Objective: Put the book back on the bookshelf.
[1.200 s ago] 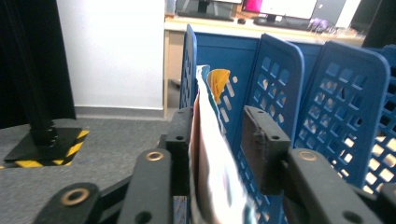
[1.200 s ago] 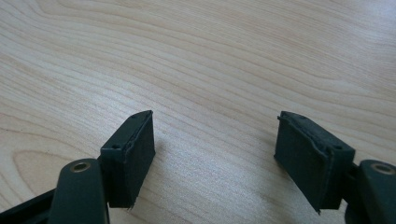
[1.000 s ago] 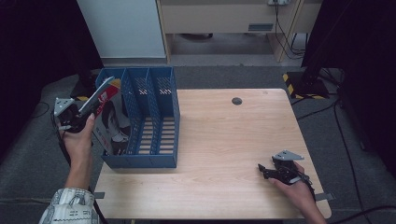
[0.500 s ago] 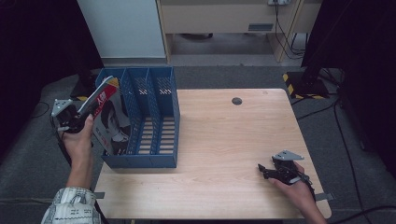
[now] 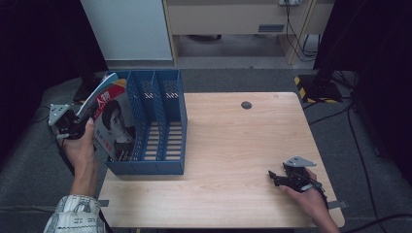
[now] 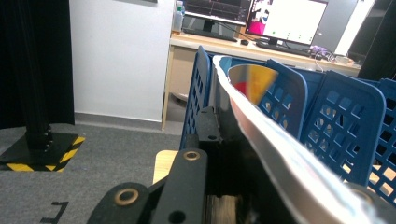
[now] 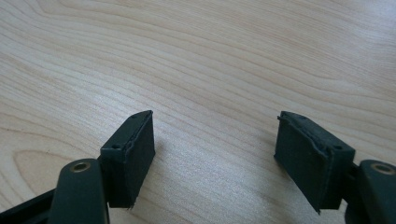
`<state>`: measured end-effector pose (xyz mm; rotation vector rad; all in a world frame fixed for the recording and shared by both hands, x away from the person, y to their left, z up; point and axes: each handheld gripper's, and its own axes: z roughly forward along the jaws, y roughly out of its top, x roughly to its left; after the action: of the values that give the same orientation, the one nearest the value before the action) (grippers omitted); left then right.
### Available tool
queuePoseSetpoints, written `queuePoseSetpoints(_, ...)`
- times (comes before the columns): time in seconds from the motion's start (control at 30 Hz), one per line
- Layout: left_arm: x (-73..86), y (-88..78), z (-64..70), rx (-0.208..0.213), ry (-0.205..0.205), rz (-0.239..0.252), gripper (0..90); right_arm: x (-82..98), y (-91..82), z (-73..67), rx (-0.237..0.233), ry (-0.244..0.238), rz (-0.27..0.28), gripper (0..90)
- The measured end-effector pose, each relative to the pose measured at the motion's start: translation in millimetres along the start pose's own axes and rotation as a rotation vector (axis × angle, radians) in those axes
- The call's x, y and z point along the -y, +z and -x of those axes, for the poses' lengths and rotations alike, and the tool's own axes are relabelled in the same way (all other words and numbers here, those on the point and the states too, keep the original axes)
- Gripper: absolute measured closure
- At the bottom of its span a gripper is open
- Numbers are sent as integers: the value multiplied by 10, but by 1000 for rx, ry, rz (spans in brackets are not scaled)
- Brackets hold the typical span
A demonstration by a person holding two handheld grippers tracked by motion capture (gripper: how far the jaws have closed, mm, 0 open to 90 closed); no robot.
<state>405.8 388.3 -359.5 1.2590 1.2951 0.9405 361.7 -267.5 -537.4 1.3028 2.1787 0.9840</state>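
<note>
Left hand-held gripper point(image 5: 80, 121) clamps a magazine point(image 5: 111, 121) seemingly titled "人物"; right hand-held gripper point(image 7: 215, 158) gapes.

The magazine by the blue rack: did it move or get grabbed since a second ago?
The left claw has just been closing and now clamps the magazine, which hasn't moved, leaning in the rack's left slot. The right claw stayed open on the table.

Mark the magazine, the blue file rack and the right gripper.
magazine point(image 5: 112, 121): high view, middle of its cover.
blue file rack point(image 5: 145, 167): high view, front wall.
right gripper point(image 7: 212, 158): right gripper view, midway between its open fingertips.
</note>
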Motion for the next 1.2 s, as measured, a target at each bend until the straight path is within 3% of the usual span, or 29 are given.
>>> queuePoseSetpoints(0.37, 89, 40, 20, 4, -20, 63, 865, 0, 0, 0, 0, 0, 0, 286)
queuePoseSetpoints(1.2, 133, 74, 12, 2, -19, 32, 848, 1, -1, 0, 0, -2, 0, 287)
